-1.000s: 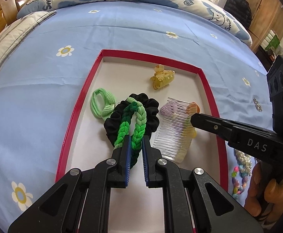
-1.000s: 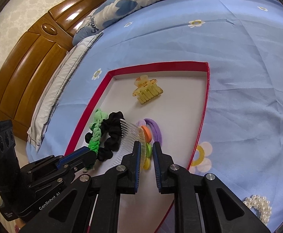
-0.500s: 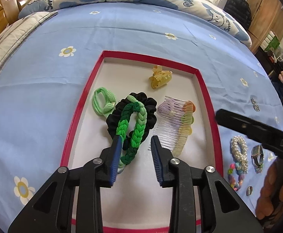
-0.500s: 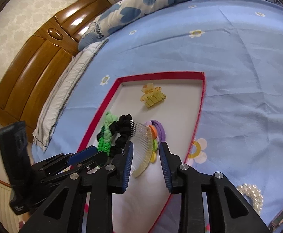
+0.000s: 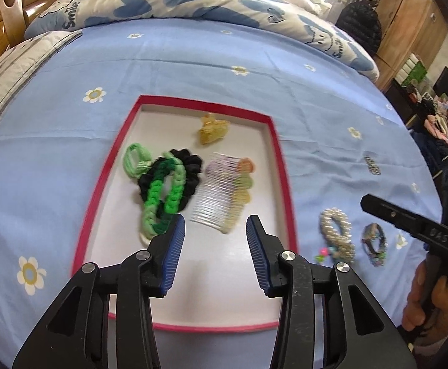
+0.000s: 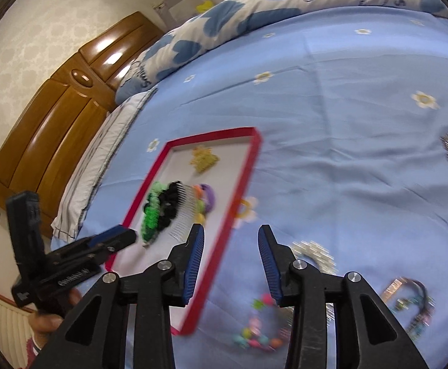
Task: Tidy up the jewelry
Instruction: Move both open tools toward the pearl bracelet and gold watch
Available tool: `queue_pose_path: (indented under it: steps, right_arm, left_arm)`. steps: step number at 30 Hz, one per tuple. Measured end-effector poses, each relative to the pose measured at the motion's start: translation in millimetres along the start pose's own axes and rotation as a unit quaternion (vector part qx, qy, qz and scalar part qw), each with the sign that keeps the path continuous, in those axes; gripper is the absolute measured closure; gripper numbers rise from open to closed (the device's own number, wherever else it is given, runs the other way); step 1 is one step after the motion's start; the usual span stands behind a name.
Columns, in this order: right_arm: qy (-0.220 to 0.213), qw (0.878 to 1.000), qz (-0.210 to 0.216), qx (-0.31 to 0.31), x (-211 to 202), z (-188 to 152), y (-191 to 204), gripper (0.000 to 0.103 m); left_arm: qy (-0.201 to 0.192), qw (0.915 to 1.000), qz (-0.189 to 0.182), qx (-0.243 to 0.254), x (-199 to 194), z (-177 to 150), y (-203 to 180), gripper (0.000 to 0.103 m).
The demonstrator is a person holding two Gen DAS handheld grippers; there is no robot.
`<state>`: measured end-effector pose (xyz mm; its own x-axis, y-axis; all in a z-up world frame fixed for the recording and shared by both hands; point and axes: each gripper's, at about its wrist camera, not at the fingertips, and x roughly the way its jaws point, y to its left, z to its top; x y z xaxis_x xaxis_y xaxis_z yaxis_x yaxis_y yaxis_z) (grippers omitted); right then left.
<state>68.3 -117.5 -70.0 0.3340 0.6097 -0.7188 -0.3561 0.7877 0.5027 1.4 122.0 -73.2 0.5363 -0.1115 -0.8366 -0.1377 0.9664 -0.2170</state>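
Note:
A red-rimmed tray (image 5: 280, 160) lies on the blue bed sheet. In it are a green braided band (image 5: 162, 196) on a black scrunchie (image 5: 190, 163), a light green hair tie (image 5: 133, 158), a clear comb (image 5: 221, 196) and a yellow claw clip (image 5: 213, 130). My left gripper (image 5: 213, 233) is open and empty over the tray's near part. My right gripper (image 6: 230, 240) is open and empty over the tray's right rim (image 6: 242, 181). On the sheet to the right lie a pearl bracelet (image 5: 336, 233), a dark beaded bracelet (image 5: 374, 243) and a colourful bead bracelet (image 6: 256, 336).
A sparkly clip (image 5: 372, 166) lies on the sheet further right. A heart-print duvet (image 5: 193, 3) runs along the far side, with a wooden headboard (image 6: 49, 123) and a pillow (image 6: 101, 153) at the left. A dark bag (image 5: 360, 24) and wardrobe stand at the far right.
Both grippers opened and pulled back from the tray. The left let go of the green braided band, the right let go of the comb; both things now lie in the tray.

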Motion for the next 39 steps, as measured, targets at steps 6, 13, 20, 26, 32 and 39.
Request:
queue_pose_path:
  steps: [6, 13, 20, 26, 32, 39]
  right_arm:
    - [-0.013, 0.999, -0.02, 0.023, -27, -13, -30, 0.062]
    - [-0.025, 0.998, -0.042, 0.048, -60, -33, -67, 0.06]
    - [-0.038, 0.993, -0.067, 0.09, -89, -54, -107, 0.06]
    - [-0.04, 0.991, -0.076, 0.102, -98, -64, -118, 0.06]
    - [-0.027, 0.995, -0.059, 0.078, -82, -66, -100, 0.06]
    - [-0.003, 0.997, -0.059, 0.046, -47, -62, -84, 0.06]
  left_arm:
    - [0.0, 0.9996, -0.022, 0.017, -7, -4, -31, 0.063]
    - [0.012, 0.9977, -0.042, 0.051, -3, -10, -70, 0.063]
    - [0.023, 0.9954, -0.054, 0.076, 5, -15, -98, 0.063]
    - [0.033, 0.9939, -0.053, 0.091, 14, -19, -115, 0.063]
    - [0.048, 0.9926, -0.042, 0.104, 29, -18, -124, 0.063]
    - [0.068, 0.9899, -0.035, 0.119, 50, -14, -131, 0.063]
